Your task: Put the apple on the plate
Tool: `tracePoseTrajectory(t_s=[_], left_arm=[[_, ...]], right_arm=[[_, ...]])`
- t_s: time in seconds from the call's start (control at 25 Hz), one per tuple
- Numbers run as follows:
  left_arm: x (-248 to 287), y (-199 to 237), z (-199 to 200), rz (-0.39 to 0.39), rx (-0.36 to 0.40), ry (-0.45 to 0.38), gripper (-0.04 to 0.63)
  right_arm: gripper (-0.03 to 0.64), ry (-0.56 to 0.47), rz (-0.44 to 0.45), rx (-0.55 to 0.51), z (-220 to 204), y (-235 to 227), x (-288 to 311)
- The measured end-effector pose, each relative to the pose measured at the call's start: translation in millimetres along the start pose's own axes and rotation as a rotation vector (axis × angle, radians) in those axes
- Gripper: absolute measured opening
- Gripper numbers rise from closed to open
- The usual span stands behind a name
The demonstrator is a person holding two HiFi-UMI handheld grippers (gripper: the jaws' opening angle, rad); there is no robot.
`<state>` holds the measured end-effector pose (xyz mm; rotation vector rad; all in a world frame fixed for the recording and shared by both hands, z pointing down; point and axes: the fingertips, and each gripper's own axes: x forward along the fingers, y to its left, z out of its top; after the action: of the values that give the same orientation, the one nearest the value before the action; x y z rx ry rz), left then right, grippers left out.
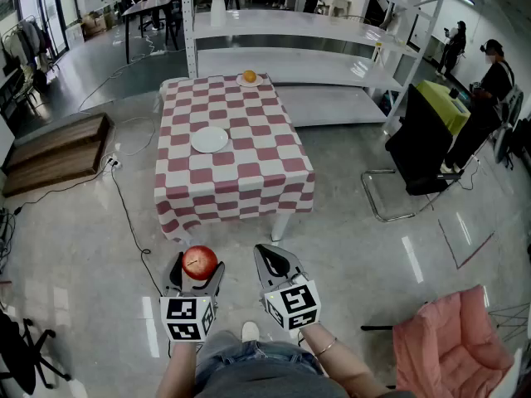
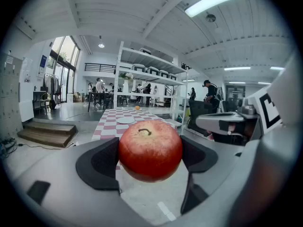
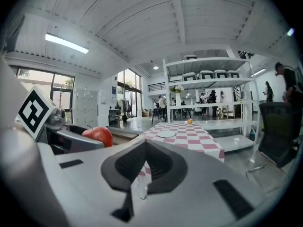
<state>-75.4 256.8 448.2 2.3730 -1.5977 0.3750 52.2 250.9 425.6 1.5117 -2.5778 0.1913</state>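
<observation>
A red apple [image 1: 199, 262] [image 2: 150, 149] sits between the pads of my left gripper [image 1: 199, 269] [image 2: 150, 157], which is shut on it, low over the floor in front of the person. The apple [image 3: 97, 135] also shows at the left of the right gripper view. Beside it my right gripper [image 1: 271, 258] [image 3: 144, 167] is shut with nothing in it. Well ahead, a white plate [image 1: 209, 139] [image 2: 126, 120] [image 3: 166, 134] lies on the table with the red-and-white checked cloth [image 1: 241, 172].
An orange [image 1: 249, 76] on a small plate lies at the table's far edge. White shelving [image 1: 290, 60] stands behind the table. A black chair [image 1: 423, 152] is at the right, a pink seat [image 1: 452, 347] at the near right, a wooden platform [image 1: 58, 152] and floor cables [image 1: 124, 214] at the left.
</observation>
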Motion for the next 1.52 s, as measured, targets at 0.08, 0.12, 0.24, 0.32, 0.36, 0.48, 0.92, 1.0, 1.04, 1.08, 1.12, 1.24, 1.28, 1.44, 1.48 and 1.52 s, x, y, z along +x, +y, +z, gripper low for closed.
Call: tracePoseTrajectory(t_s=[0.08,0.12,0.24,0.32,0.36,0.48,0.92,1.0,1.04,1.08,1.12,1.24,1.28,1.44,1.48,1.52], left_arm=[[-1,1,0,0.002,0.004,-0.002,0.396],[-1,2,-1,0.003,0.005,-0.002,0.396],[-2,4,-2,0.009,0.004,-0.004,0.396],[-3,4,-3,0.014,0.003,-0.002,0.396],[-3,4,-3,0.015,0.002,-0.003,0.396],[-4,5,-1,0.02,0.003,-0.005,0.396],[6,8,4,0.033,0.0,-0.012,0.396],[10,9,10,0.03,-0.003,-0.017,0.396],[13,10,12,0.029,-0.003,-0.019,0.396],[15,11,14,0.028,-0.003,-0.019,0.396],[18,12,15,0.028,-0.002,-0.019,0.396],[30,18,18,0.027,0.001,-0.015,0.396],[35,20,19,0.028,0.002,-0.013,0.396],[58,34,26,0.035,-0.005,-0.013,0.396],[64,38,28,0.037,-0.006,-0.013,0.396],[71,43,30,0.039,-0.006,-0.013,0.396]], right_arm=[[0.008,-0.005,-0.003,0.003,-1,0,0],[0.008,-0.007,-0.003,0.004,-1,0,0],[0.009,-0.006,0.002,0.011,-3,1,-1],[0.009,-0.002,0.009,0.025,-5,1,-2],[0.009,-0.003,0.011,0.032,-6,1,-3],[0.01,-0.012,0.016,0.045,-6,0,-7],[0.011,0.0,-0.016,0.06,-11,-19,-8],[0.011,-0.003,-0.024,0.061,-9,-24,-5],[0.01,-0.003,-0.028,0.063,-8,-26,-3],[0.011,-0.001,-0.032,0.066,-8,-28,-1],[0.01,0.001,-0.034,0.069,-9,-30,2],[0.011,0.005,-0.039,0.073,-10,-36,11],[0.011,0.007,-0.04,0.073,-10,-38,14],[0.011,0.02,-0.045,0.074,-8,-50,34],[0.011,0.022,-0.048,0.076,-8,-54,40],[0.011,0.024,-0.05,0.079,-8,-57,47]])
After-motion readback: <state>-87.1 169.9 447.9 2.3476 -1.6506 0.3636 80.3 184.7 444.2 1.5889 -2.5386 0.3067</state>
